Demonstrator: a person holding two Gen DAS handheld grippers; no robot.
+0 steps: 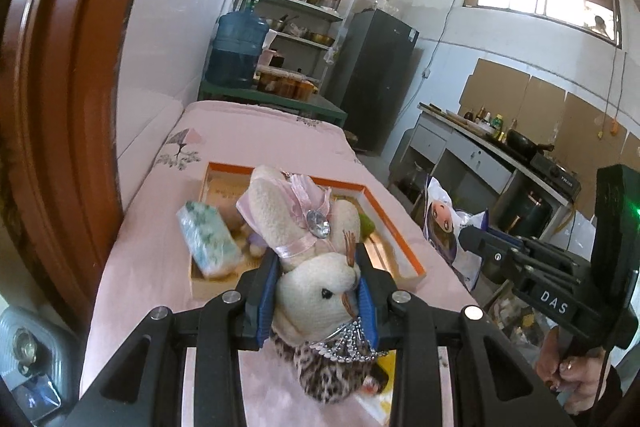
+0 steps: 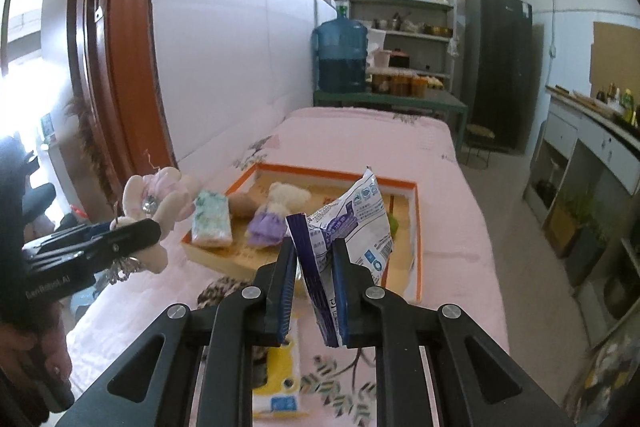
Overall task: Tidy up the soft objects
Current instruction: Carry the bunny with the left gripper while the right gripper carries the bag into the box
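My left gripper [image 1: 316,257] is shut on a cream plush rabbit [image 1: 304,219] with a pink bow, held above the pink bed. The right wrist view shows that gripper [image 2: 154,227] and rabbit [image 2: 160,195] at the left. My right gripper [image 2: 315,247] is shut on a white and purple plastic packet [image 2: 352,223], also lifted off the bed. In the left wrist view that gripper [image 1: 466,239] and packet [image 1: 444,223] are at the right. Beyond both lies an orange-rimmed tray [image 2: 416,227] [image 1: 400,227] holding a tissue pack [image 2: 211,219] [image 1: 210,241] and a small bear in a purple dress [image 2: 272,215].
A leopard-print soft thing [image 2: 224,289] and a yellow packet [image 2: 280,375] lie on the bed [image 2: 460,227] under the grippers. A brown wooden frame [image 2: 116,67] and white wall run along the left. A green table with a water jug [image 2: 340,55] stands past the bed.
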